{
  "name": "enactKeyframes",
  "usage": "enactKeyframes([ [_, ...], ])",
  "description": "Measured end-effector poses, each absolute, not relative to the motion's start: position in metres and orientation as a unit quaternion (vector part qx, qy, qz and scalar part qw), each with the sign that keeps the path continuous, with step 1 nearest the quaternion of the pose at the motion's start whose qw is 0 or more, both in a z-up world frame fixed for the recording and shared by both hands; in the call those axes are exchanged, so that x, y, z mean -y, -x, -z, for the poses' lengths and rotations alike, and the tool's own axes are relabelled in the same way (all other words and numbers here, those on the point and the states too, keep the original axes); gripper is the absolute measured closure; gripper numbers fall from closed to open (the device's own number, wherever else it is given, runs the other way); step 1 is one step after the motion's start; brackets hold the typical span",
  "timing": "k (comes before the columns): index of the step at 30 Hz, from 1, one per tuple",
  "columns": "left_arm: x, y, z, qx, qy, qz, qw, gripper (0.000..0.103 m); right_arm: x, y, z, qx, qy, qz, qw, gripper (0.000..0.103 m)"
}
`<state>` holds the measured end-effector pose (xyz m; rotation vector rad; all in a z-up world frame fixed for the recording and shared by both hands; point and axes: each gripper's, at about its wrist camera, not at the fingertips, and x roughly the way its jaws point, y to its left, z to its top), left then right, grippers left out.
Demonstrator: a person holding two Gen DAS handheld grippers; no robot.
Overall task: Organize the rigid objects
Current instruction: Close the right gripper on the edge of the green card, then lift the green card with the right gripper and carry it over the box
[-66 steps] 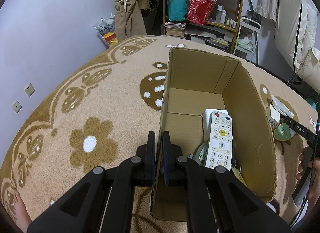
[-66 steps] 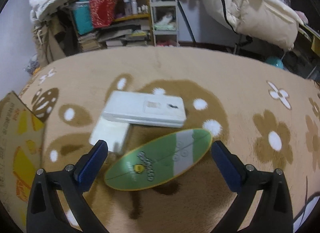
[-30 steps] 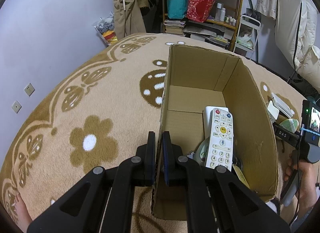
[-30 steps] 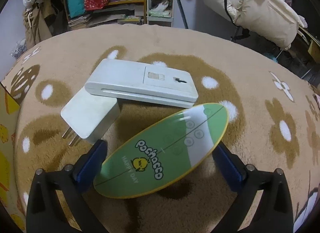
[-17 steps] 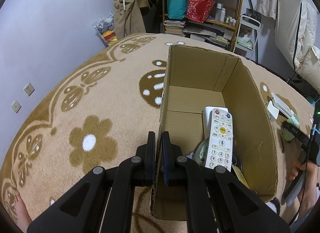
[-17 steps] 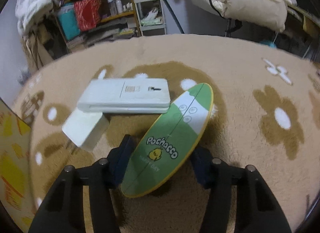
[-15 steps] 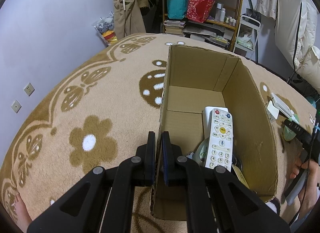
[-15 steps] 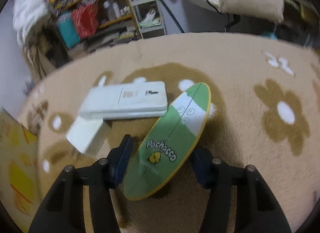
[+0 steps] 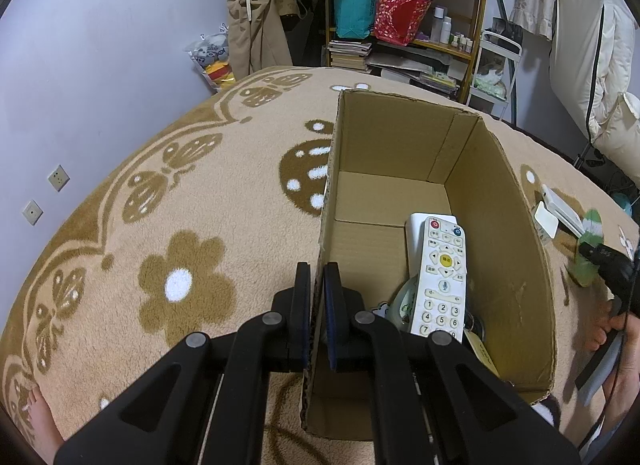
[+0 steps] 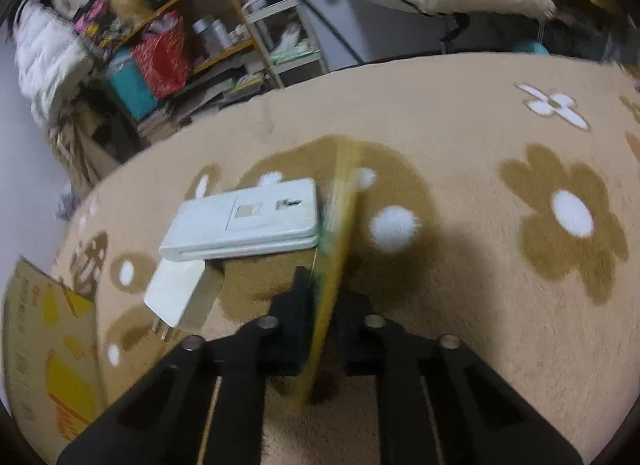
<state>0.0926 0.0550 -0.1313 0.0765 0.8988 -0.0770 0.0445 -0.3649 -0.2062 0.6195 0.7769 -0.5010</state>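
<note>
Since the earlier frames the green oval board has been tipped from lying flat on the rug to standing on edge, and the right gripper has narrowed from wide open to clamped on it. Only the board's yellow rim faces the right wrist camera now; its long axis runs forward along the fingers, away from the camera, with the far tip above the brown patch of the rug. Motion blur smears the board, so its printed face cannot be read and its near end is hard to make out between the fingers.

Just left of the board lies the flat white device, nearly touching its edge, and the white plug adapter sits nearer the camera beside that device, prongs toward the cardboard box, which is cut off at the frame edge.

The left gripper is pinched shut on the left wall of the cardboard box. Inside the box a white remote lies lengthwise, partly covering other items that cannot be identified.
</note>
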Motion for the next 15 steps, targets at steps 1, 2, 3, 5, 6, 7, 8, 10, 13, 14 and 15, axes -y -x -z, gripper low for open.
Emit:
enactKeyframes([
  [1, -0.055, -0.093, 0.131, -0.434, -0.037, 0.037, 0.899, 0.097, 0.366, -0.043, 0.204, -0.368, -0.293, 0.245, 0.848, 0.094],
  [2, -0.055, -0.093, 0.131, -0.434, -0.037, 0.037, 0.899, 0.097, 0.366, -0.043, 0.204, -0.368, -0.293, 0.245, 0.848, 0.094],
  [3, -0.055, -0.093, 0.131, -0.434, -0.037, 0.037, 0.899, 0.097, 0.367, -0.039, 0.200, -0.366, -0.289, 0.253, 0.848, 0.094],
  [5, -0.055, -0.093, 0.131, -0.434, -0.037, 0.037, 0.899, 0.097, 0.370, -0.034, 0.190, -0.355, -0.285, 0.258, 0.852, 0.094],
  [6, -0.055, -0.093, 0.131, -0.434, -0.037, 0.037, 0.899, 0.097, 0.370, -0.034, 0.190, -0.355, -0.285, 0.258, 0.852, 0.094],
  [7, -0.055, -0.093, 0.131, -0.434, -0.037, 0.037, 0.899, 0.097, 0.372, -0.034, 0.188, -0.353, -0.287, 0.258, 0.852, 0.094],
  [8, -0.055, -0.093, 0.131, -0.434, -0.037, 0.037, 0.899, 0.097, 0.374, -0.033, 0.185, -0.349, -0.290, 0.256, 0.854, 0.094],
  [10, -0.055, -0.093, 0.131, -0.434, -0.037, 0.037, 0.899, 0.097, 0.374, -0.033, 0.180, -0.341, -0.291, 0.250, 0.858, 0.094],
  [13, -0.055, -0.093, 0.131, -0.434, -0.037, 0.037, 0.899, 0.097, 0.371, -0.033, 0.178, -0.339, -0.286, 0.241, 0.863, 0.094],
  [14, -0.055, -0.093, 0.131, -0.434, -0.037, 0.037, 0.899, 0.097, 0.369, -0.035, 0.178, -0.341, -0.282, 0.238, 0.865, 0.094],
  [15, -0.055, -0.093, 0.131, -0.434, -0.037, 0.037, 0.899, 0.097, 0.365, -0.037, 0.176, -0.342, -0.276, 0.230, 0.868, 0.094],
])
